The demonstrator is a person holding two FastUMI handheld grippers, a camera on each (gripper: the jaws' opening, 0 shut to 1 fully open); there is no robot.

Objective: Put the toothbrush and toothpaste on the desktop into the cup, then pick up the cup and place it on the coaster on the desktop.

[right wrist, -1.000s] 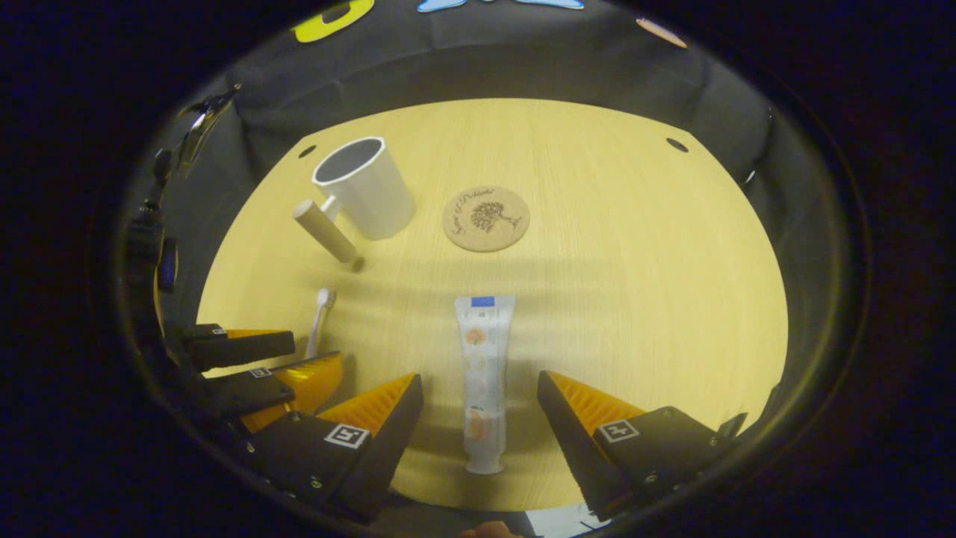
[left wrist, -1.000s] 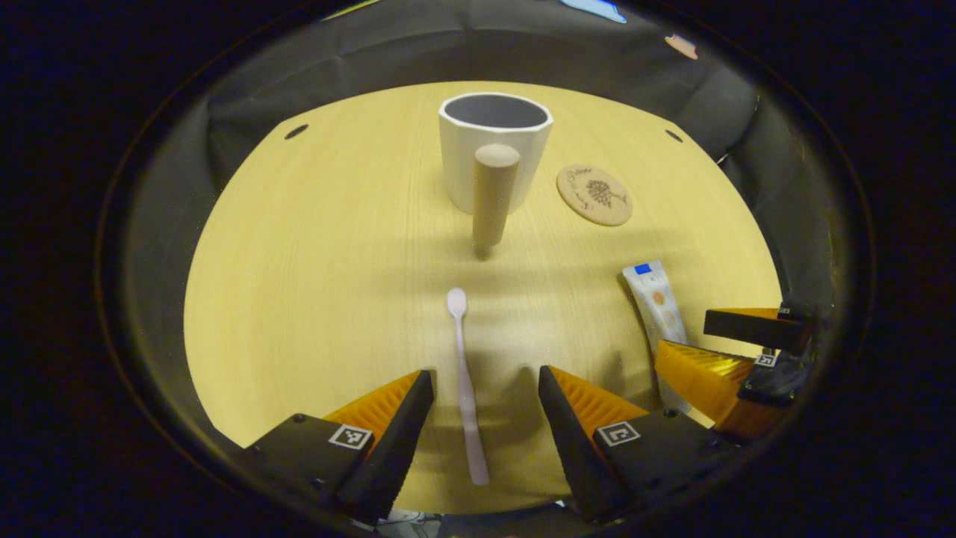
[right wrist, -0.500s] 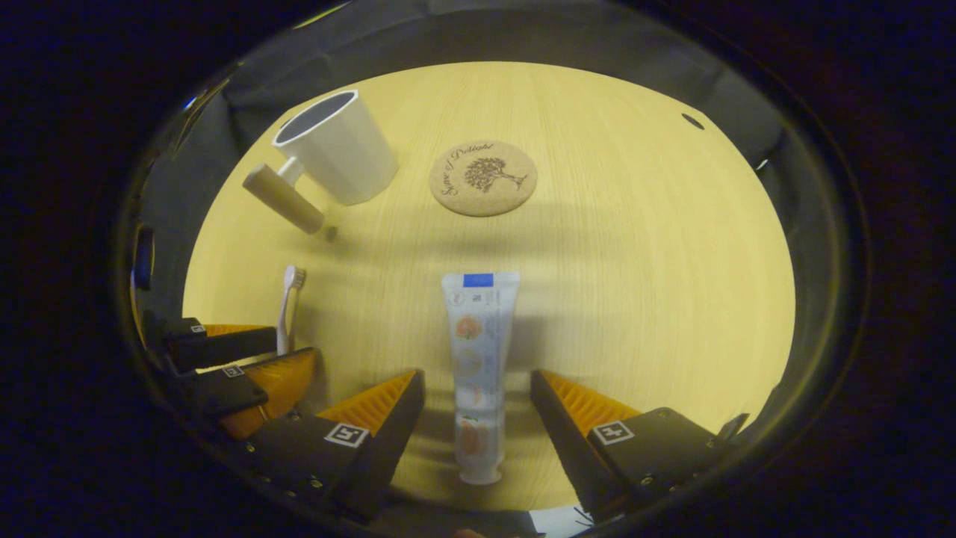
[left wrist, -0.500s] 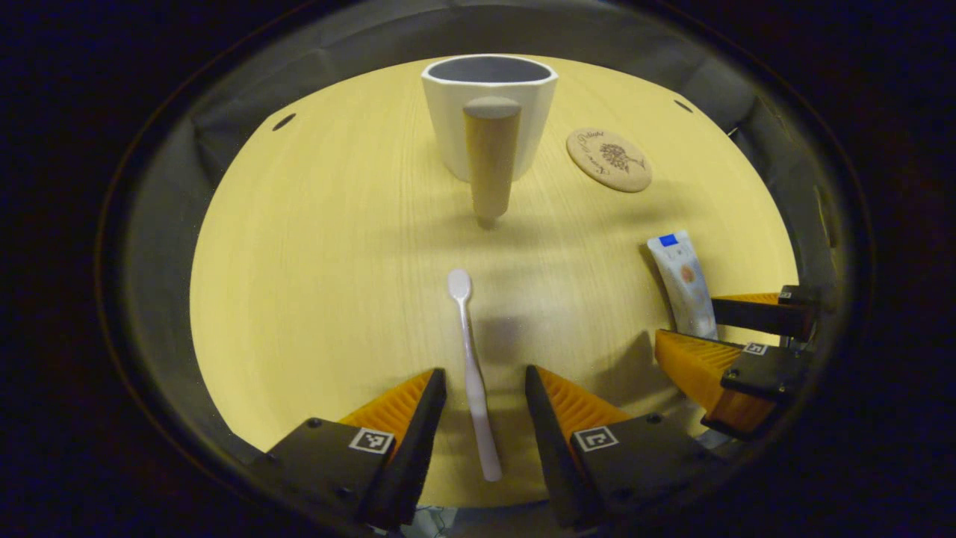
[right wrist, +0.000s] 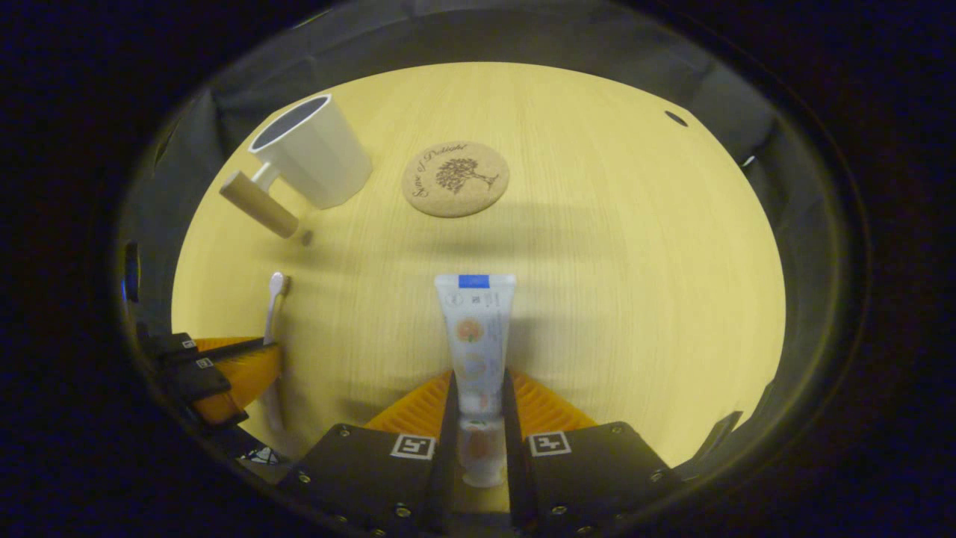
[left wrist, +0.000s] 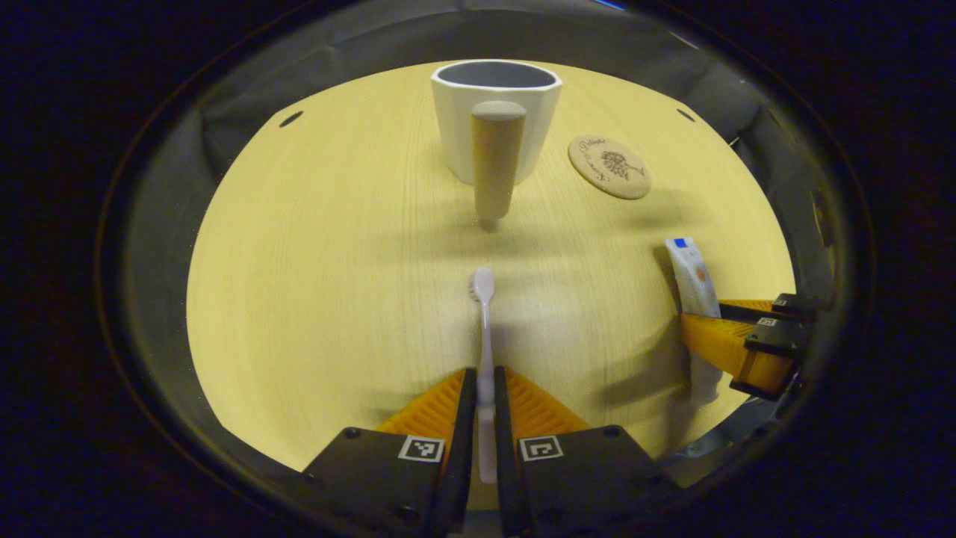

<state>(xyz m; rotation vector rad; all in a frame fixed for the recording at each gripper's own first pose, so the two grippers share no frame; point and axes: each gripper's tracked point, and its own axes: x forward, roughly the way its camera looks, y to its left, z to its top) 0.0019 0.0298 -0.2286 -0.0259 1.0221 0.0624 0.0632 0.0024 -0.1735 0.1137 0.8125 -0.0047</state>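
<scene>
In the left gripper view my left gripper [left wrist: 484,388] is shut on the pale toothbrush [left wrist: 484,329], whose head points toward the white cup [left wrist: 494,112] with a wooden handle [left wrist: 495,168] straight ahead. My right gripper [right wrist: 478,396] is shut on the white toothpaste tube [right wrist: 475,336], its flat end pointing away from me. The round cork coaster [right wrist: 455,179] lies beyond the tube, with the cup [right wrist: 310,161] to its left. The right gripper [left wrist: 736,340] and tube [left wrist: 693,269] also appear at the right of the left gripper view; the left gripper [right wrist: 224,366] with the toothbrush [right wrist: 273,299] sits low left in the right gripper view.
Everything rests on a yellow wooden desktop [right wrist: 635,261] with small dark holes [right wrist: 674,118] near its far corners. The coaster [left wrist: 609,166] lies just right of the cup. Black cloth walls the desk on all far sides.
Both grippers have shut: the left on the toothbrush handle, the right on the toothpaste tube. A second ago both stood open around these items.
</scene>
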